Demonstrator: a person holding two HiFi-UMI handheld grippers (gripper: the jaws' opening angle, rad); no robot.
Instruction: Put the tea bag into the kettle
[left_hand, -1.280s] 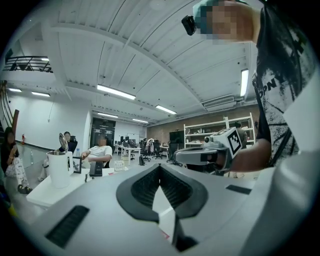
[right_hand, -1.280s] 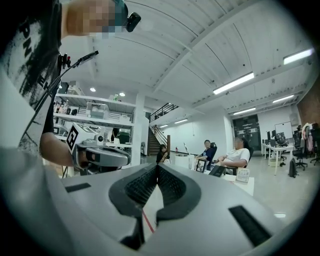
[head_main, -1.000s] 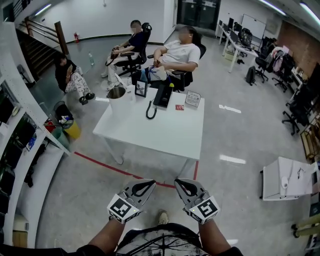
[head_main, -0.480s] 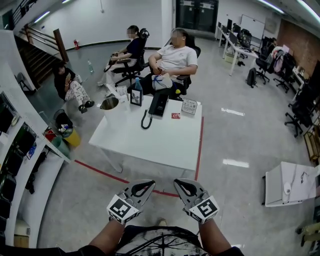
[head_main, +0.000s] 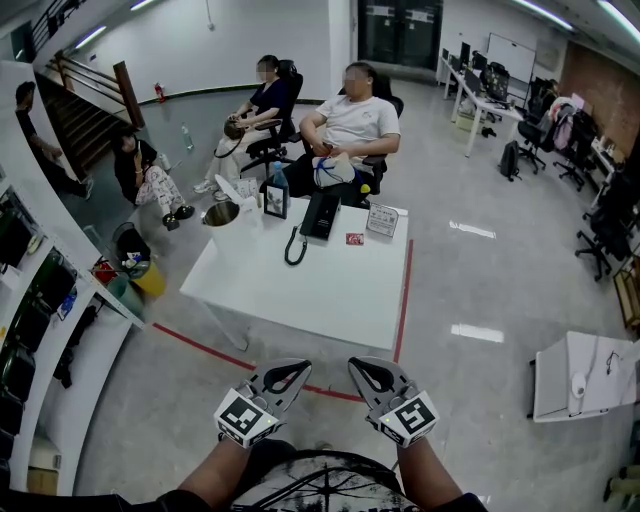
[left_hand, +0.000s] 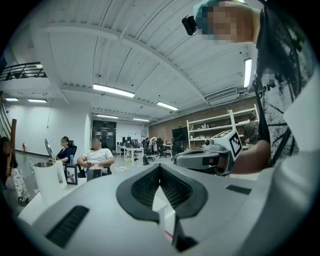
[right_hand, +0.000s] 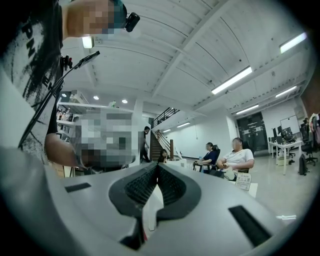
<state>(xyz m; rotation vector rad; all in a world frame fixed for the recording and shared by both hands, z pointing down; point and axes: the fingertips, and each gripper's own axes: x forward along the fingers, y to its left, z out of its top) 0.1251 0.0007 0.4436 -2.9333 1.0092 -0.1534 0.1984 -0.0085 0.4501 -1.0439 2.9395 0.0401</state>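
The kettle (head_main: 222, 213), white with a shiny open mouth, stands at the far left corner of the white table (head_main: 310, 285). In the left gripper view the kettle (left_hand: 47, 177) shows at the left. A small red tea bag (head_main: 354, 239) lies flat near the table's far edge, right of a black phone (head_main: 322, 214). Both grippers hang low in front of the person's body, well short of the table. My left gripper (head_main: 291, 373) (left_hand: 159, 168) is shut and empty. My right gripper (head_main: 359, 370) (right_hand: 156, 168) is also shut with nothing in it.
A photo frame (head_main: 274, 203), a blue bottle (head_main: 277, 178) and a sign card (head_main: 382, 221) stand along the table's far edge. Two people sit in chairs (head_main: 355, 125) behind it, another crouches at left (head_main: 140, 165). Red floor tape (head_main: 230, 350) runs along the table's near side. Shelving (head_main: 40, 300) lines the left.
The table has come slightly nearer and larger in the head view. Both grippers keep the same place and stay shut. A person now shows on the stairs at far left.
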